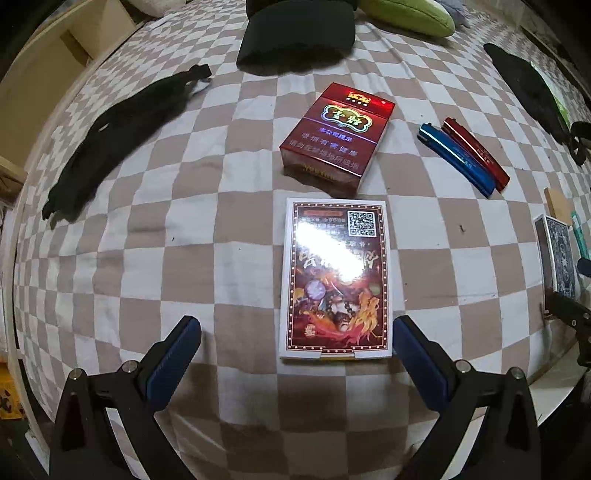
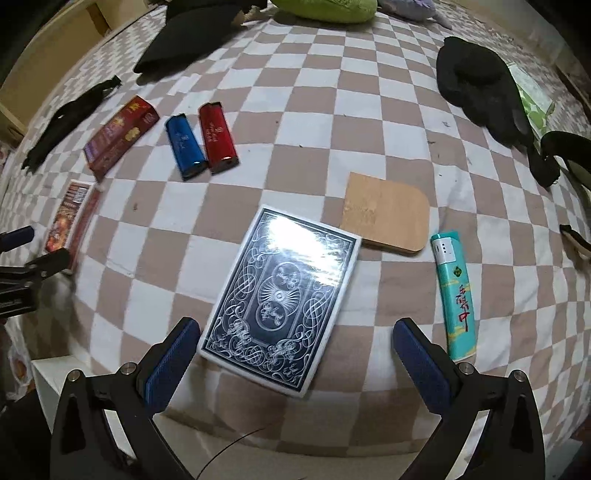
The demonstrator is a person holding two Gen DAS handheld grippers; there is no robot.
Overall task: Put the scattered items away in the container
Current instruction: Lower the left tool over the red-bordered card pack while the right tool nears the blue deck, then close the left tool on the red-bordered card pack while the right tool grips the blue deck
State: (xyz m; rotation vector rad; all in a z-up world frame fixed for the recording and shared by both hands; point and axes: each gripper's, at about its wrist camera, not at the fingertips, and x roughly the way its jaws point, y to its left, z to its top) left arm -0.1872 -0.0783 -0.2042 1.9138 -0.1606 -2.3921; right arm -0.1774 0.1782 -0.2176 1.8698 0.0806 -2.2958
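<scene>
A red illustrated card box point(image 1: 334, 277) lies flat on the checked cloth, just ahead of my open left gripper point(image 1: 297, 330). Beyond it sits a red cigarette pack point(image 1: 334, 136), with a blue lighter point(image 1: 456, 158) and a red lighter point(image 1: 476, 153) to its right. In the right wrist view a dark blue card deck point(image 2: 280, 295) lies between the fingers of my open right gripper point(image 2: 295, 334). A teal lighter point(image 2: 454, 295) lies to the right, a tan wooden card point(image 2: 386, 218) behind the deck. Blue lighter point(image 2: 184, 146), red lighter point(image 2: 218, 136) and cigarette pack point(image 2: 118, 136) appear far left.
Black cloth pouches lie around: a long one point(image 1: 110, 136) at left, one point(image 1: 295, 37) at the back, another point(image 2: 480, 92) at right. A green cushion point(image 1: 406, 14) is at the far edge. The bed's near edge drops off just below both grippers.
</scene>
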